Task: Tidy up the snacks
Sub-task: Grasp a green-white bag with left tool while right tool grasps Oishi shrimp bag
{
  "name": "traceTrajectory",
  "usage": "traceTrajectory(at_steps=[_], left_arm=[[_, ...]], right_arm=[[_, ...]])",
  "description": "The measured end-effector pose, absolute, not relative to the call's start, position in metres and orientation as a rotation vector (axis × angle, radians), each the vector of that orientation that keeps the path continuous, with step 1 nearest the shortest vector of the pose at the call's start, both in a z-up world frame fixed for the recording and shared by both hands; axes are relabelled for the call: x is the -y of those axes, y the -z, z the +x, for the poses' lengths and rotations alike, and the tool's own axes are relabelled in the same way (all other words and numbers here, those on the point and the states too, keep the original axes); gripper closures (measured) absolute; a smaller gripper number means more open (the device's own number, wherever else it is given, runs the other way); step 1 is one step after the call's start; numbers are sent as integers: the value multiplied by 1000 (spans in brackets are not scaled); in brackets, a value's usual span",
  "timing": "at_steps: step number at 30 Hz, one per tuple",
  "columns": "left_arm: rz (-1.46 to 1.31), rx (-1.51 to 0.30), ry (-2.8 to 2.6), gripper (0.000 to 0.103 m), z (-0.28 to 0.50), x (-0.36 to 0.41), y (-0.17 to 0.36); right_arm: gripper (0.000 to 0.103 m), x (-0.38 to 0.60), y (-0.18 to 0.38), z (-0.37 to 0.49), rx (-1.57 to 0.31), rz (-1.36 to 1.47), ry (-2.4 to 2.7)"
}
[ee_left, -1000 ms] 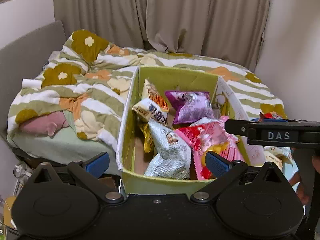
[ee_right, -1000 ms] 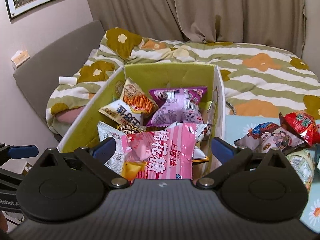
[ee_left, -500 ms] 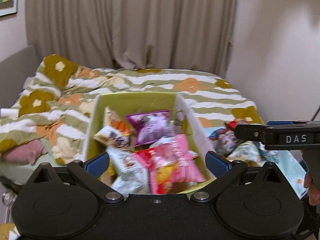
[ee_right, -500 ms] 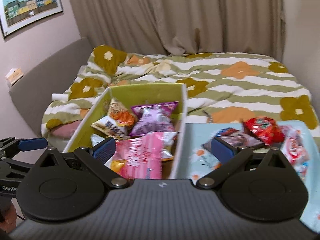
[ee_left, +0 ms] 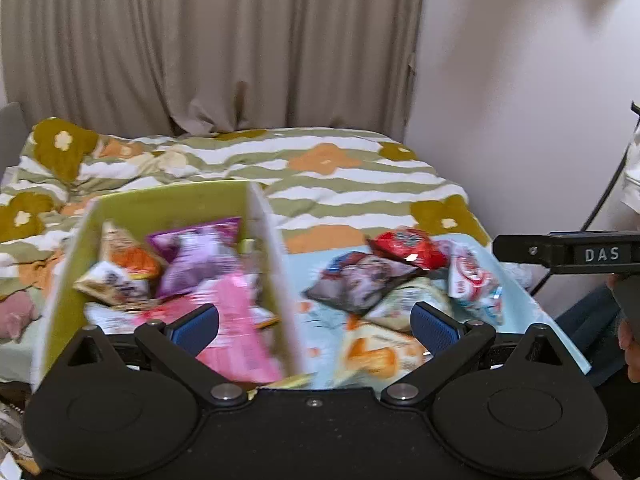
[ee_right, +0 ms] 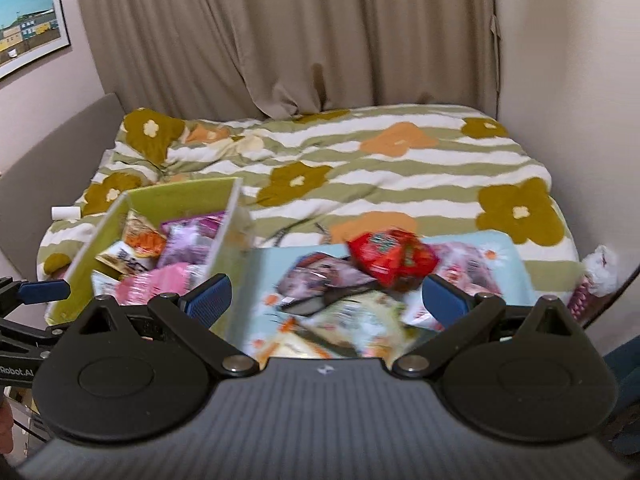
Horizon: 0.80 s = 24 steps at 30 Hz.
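Observation:
A green box (ee_left: 160, 204) on the bed holds several snack bags, among them a pink one (ee_left: 236, 336) and a purple one (ee_left: 196, 256). It also shows in the right wrist view (ee_right: 176, 196). To its right a light blue mat (ee_left: 316, 280) carries loose snacks: a red bag (ee_left: 408, 246), a grey-purple bag (ee_left: 360, 280) and an orange-white bag (ee_left: 380, 352). My left gripper (ee_left: 314, 326) is open and empty, hovering over the box's right wall. My right gripper (ee_right: 326, 298) is open and empty above the mat, near the red bag (ee_right: 392, 256).
A striped flowered duvet (ee_right: 360, 160) covers the bed. Beige curtains (ee_right: 280, 32) hang behind. A wall stands at the right (ee_left: 520, 120), a grey headboard (ee_right: 52, 152) at the left. A white plastic bag (ee_right: 600, 268) lies at the bed's right edge.
Both grippers have swung right and pulled back from over the box toward the mat with loose snacks. Both stay open and empty.

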<state>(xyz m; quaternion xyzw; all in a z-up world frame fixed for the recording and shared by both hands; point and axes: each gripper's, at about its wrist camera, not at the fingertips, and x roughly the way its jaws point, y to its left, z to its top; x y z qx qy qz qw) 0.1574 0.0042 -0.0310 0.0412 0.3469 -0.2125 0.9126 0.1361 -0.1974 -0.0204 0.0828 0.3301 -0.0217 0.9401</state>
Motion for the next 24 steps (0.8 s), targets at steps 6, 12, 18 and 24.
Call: traceTrajectory(at_steps=[6,12,18,24], left_arm=[[151,-727,468,0,160,68,43],[251,-742,494,0,169,139,68],[408,-790,492,0,183,199,110],[539,-837,463,0,203,230,150]], right_arm=[[0,260,38,143,-716,143,30],[0,316,58,161,-766,94,-37],[0,357,87,187,-835,57,-130],[0,371,118,205,-885,26,-246]])
